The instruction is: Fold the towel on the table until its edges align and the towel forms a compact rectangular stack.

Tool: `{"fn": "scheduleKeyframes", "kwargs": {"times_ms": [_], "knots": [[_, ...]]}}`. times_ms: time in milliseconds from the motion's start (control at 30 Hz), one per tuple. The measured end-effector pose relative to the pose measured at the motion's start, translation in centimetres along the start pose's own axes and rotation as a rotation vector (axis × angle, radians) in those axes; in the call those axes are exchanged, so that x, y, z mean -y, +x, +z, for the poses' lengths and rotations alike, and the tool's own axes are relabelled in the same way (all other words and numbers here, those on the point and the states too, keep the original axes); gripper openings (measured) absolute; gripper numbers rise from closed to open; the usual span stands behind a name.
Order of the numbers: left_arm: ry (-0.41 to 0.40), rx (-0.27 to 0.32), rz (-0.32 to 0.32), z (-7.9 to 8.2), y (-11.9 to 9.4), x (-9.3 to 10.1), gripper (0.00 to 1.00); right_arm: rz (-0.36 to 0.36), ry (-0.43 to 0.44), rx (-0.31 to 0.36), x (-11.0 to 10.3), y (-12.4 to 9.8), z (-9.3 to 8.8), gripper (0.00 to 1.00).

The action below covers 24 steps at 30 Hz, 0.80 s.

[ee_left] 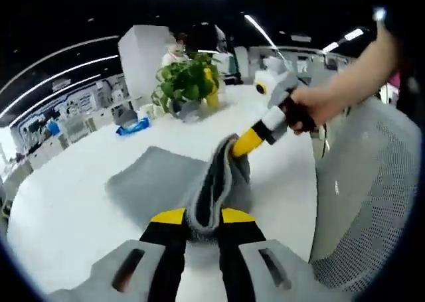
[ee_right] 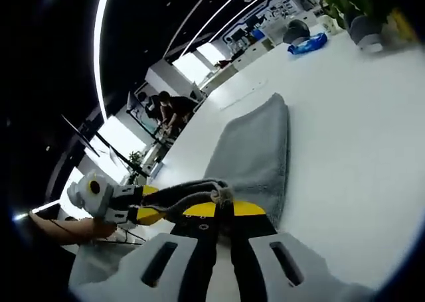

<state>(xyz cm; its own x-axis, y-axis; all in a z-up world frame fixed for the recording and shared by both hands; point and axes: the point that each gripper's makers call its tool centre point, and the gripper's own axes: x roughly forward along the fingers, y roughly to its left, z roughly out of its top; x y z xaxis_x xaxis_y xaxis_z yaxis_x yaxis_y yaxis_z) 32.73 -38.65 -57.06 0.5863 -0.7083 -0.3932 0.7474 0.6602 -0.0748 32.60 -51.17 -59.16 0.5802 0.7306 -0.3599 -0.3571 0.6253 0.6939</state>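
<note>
While lying across the smooth white table (ee_left: 60, 202), the soft grey towel (ee_left: 156, 179) is bunching at its lifted edge, both the left gripper (ee_left: 202, 217) and right gripper (ee_right: 222, 209) pinching that fold closed-jawed, leafy potted plant (ee_left: 189, 83) and blue packet (ee_left: 133, 126) sitting behind, mesh chair (ee_left: 372, 202) standing beside.

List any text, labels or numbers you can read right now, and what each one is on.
No legible text in either view.
Blue packet near the potted plant on the white table: any print is too blurred to read.
Grey towel, left hand-held gripper, right hand-held gripper: no markings visible.
Background wall panels: too small and blurred.
</note>
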Motion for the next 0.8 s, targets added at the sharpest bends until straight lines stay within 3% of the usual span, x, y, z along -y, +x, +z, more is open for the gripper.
{"fn": "scheduleKeyframes", "kwargs": {"times_ms": [33,67,100,133,233,433,467,533,800], "knots": [[-0.169,0.005,-0.006,-0.5,0.0,-0.8,0.11,0.014,0.008,-0.003,-0.2,0.0,-0.1,0.03],[-0.264,-0.002,-0.025,-1.0,0.0,-0.9,0.10,0.034,0.014,-0.010,-0.6,0.1,-0.2,0.03],[-0.295,-0.006,-0.034,-1.4,0.0,-1.1,0.10,0.042,0.010,-0.022,-0.8,0.3,-0.5,0.03],[-0.285,-0.024,-0.034,-2.1,-0.1,-1.2,0.10,0.044,-0.002,-0.032,-0.9,0.4,-0.6,0.03],[-0.212,-0.026,-0.028,-1.8,-0.3,-1.3,0.10,0.042,-0.060,-0.049,-1.4,0.5,-0.8,0.03],[-0.317,0.043,0.025,-0.9,-1.4,-3.5,0.08,0.043,-0.007,-0.002,-0.8,-0.2,0.2,0.03],[-0.320,0.045,0.017,-1.1,-1.5,-3.5,0.03,0.043,-0.009,0.003,-0.7,-0.2,0.3,0.03],[-0.325,0.032,-0.008,-1.2,-1.5,-3.2,0.02,0.050,-0.013,-0.005,-1.1,-0.1,0.2,0.03],[-0.277,0.034,0.000,-0.9,-1.4,-3.0,0.01,0.053,0.006,0.009,-1.0,-0.1,0.4,0.03]]}}
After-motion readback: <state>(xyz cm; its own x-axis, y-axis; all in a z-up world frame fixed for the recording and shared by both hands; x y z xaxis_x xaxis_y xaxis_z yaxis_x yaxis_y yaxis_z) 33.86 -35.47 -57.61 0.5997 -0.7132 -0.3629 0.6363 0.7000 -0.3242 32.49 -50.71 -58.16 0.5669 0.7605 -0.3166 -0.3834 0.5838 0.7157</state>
